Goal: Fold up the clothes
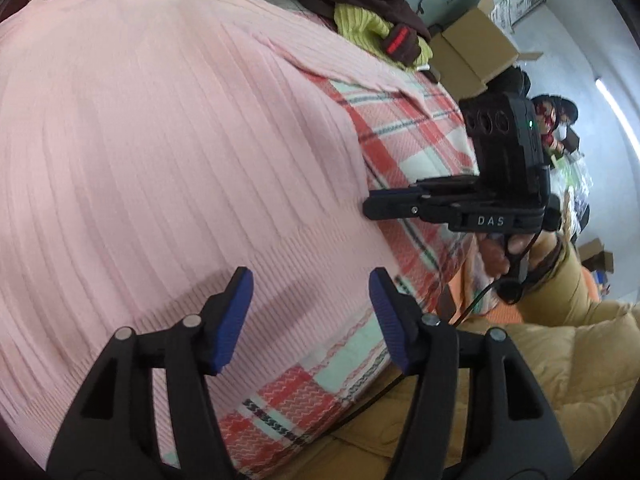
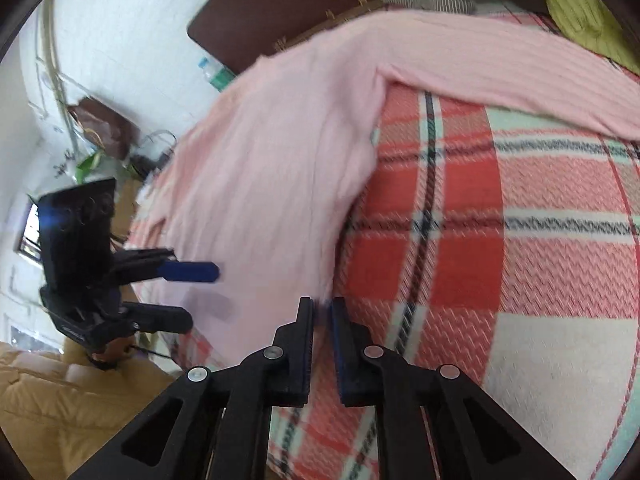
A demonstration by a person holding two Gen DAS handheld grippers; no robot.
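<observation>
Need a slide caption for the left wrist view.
Left gripper open over pink ribbed sweater on plaid blanket.

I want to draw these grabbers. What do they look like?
Each gripper is black plastic with two long jaws, blue ribbed pads and silver round bolts. The right gripper has a boxy black top with three round holes, a tiny green light, white letters "DAS" and a thin black cable. The person wears a puffy tan sleeve.
</observation>
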